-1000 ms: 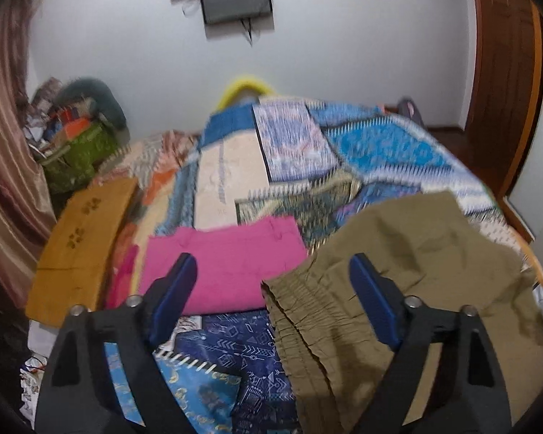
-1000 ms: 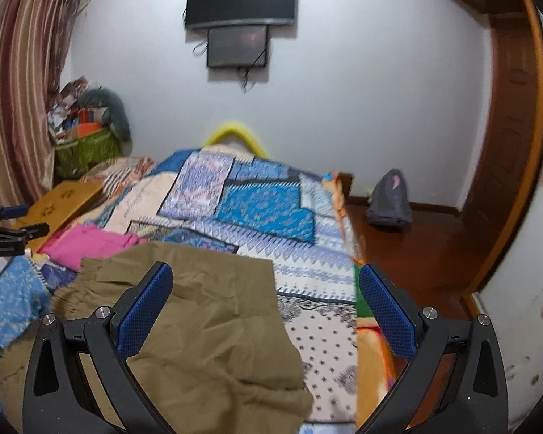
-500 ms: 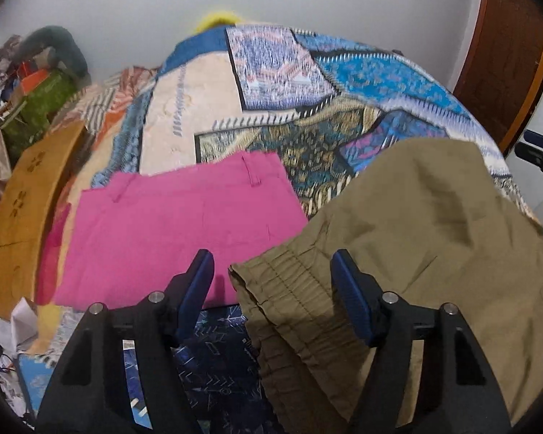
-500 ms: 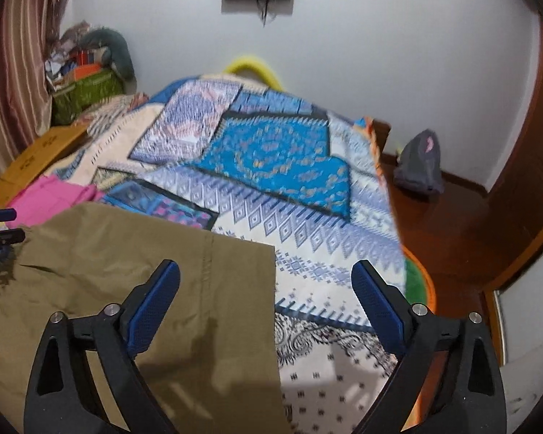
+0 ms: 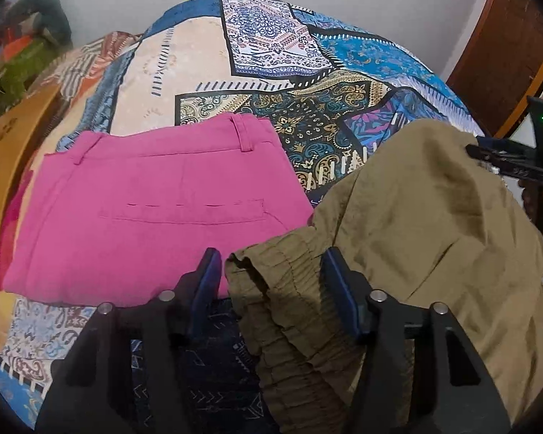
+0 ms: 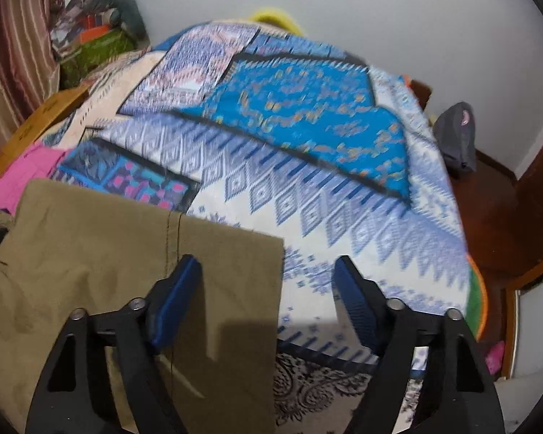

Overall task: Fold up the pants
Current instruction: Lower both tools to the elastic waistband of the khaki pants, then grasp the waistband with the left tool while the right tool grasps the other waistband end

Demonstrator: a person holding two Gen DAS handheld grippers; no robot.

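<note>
I see olive pants [image 6: 90,253] cut off near-left | bedspread [image 6: 307,137] blurred far | right gripper [image 5: 506,161] cut off right

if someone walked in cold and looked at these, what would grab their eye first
Probably the bright pink pants, folded flat on the left of the patchwork bedspread, loud against the blue and cream patches. Beside them to the right lie the olive pants, their gathered waistband between the fingers of the open left gripper. Across the bed, the open right gripper straddles their far edge.
</note>
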